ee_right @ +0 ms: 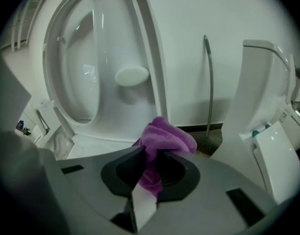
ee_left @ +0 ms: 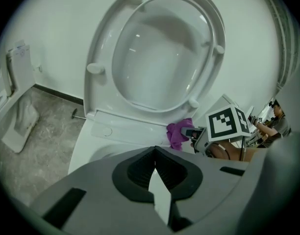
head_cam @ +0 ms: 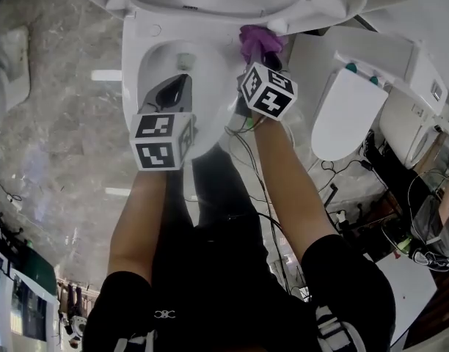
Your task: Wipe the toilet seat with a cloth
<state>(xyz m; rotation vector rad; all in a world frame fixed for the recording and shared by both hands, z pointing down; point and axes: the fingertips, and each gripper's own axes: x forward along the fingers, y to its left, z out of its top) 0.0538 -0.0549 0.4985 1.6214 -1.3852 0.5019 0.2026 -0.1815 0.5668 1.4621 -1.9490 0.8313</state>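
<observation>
Over the toilet bowl [head_cam: 133, 57], left gripper [head_cam: 177, 86] is closed with nothing in it. Right gripper [head_cam: 263, 53] clamps the purple cloth [head_cam: 255, 41] at the far-right rim by the hinge, under the raised toilet seat [ee_left: 103, 43]. Step looks like approach, wiping not yet begun. Next move needs the cloth pressed flat on the seat ring. Cloth is a bunched, fuzzy wad.

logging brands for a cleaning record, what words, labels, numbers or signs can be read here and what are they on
No text can be read in any view.
On the toilet, near the hinge, a small dark print: too small to read.
On the two marker cubes: black-and-white square patterns only, no letters or digits.
</observation>
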